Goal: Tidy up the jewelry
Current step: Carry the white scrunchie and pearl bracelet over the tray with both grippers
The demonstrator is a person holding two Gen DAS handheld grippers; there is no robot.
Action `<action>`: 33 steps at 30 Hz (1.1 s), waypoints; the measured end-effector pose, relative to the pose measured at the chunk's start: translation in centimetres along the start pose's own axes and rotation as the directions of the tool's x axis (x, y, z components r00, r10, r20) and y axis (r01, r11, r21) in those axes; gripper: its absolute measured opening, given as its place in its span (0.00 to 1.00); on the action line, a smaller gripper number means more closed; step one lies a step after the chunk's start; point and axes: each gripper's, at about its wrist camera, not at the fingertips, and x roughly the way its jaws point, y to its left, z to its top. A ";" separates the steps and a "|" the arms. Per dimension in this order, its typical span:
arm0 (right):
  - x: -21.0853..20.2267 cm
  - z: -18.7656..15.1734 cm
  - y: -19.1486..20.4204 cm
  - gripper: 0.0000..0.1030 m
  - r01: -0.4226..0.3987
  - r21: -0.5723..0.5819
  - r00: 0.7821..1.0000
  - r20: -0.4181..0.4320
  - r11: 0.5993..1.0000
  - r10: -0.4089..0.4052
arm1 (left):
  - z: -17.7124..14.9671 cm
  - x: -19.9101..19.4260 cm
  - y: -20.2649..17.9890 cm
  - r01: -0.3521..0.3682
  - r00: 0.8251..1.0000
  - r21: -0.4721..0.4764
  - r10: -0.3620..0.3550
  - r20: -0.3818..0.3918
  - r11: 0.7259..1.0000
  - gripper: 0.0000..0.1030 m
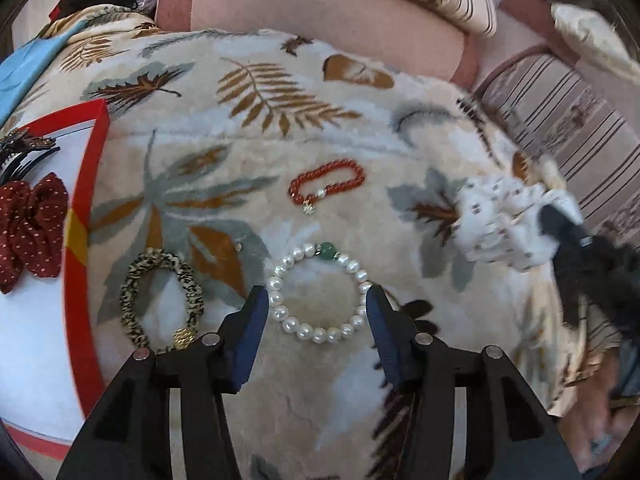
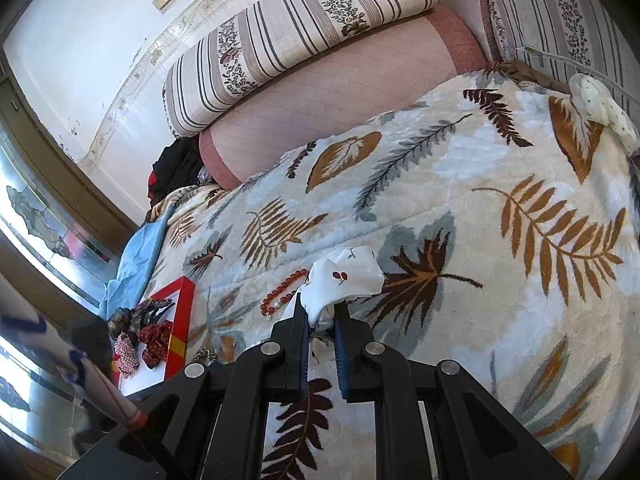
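With my left gripper (image 1: 318,300) spread around the pearl bracelet (image 1: 320,292) and my right gripper (image 2: 322,312) clamped on the white scrunchie (image 2: 344,280), I'd lower the left squarely and pinch one beaded side.

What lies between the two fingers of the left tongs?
The white pearl bracelet with a green bead lies there on the leaf-patterned blanket, seen in the left wrist view.

Bare blanket (image 1: 320,380) (beside pearl bracelet (image 1: 320,294))
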 end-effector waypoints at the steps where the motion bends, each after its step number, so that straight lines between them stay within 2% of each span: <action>1: 0.0 0.0 0.0 0.13 0.001 0.000 1.000 -0.001 1.000 -0.001 | -0.1 0.4 -0.1 -0.018 1.000 0.008 0.018 -0.002 1.000 0.43; 2: 0.0 0.0 0.0 0.13 0.002 0.000 1.000 -0.002 1.000 -0.002 | -0.2 0.9 -0.4 -0.040 0.999 0.022 0.040 -0.003 0.999 0.41; 3: 0.0 0.0 0.0 0.13 0.004 0.000 1.000 -0.002 1.000 -0.004 | -0.3 1.5 -0.6 -0.059 0.998 0.035 0.059 -0.005 0.998 0.31; 4: 0.1 0.0 0.0 0.13 0.005 -0.001 1.000 -0.003 1.000 -0.005 | -0.5 1.8 -0.5 -0.078 0.997 0.044 0.078 -0.001 0.996 0.28; 6: 0.1 0.0 0.1 0.13 0.006 -0.003 1.000 -0.006 1.000 -0.006 | -1.0 2.0 -1.1 -0.146 0.989 0.087 0.143 0.043 0.985 0.09; 13: 0.4 0.0 0.0 0.13 0.007 -0.005 1.000 -0.007 1.000 -0.007 | -1.6 -1.2 -1.0 -0.090 0.987 0.079 0.078 0.139 0.993 0.09; 20: 0.2 0.1 0.6 0.13 0.000 -0.030 1.000 0.012 1.000 0.000 | -0.6 -6.2 -2.1 -0.036 0.972 0.079 0.017 0.235 0.996 0.09; 27: -0.6 0.1 1.4 0.13 -0.002 -0.066 0.999 0.039 0.998 0.005 | -0.2 -9.2 -3.4 -0.048 0.954 0.096 0.017 0.298 0.994 0.09; 33: -1.0 -0.2 2.2 0.13 0.001 -0.096 0.999 0.054 0.995 0.004 | -0.5 -9.9 -3.2 -0.043 0.952 0.093 0.012 0.305 0.995 0.09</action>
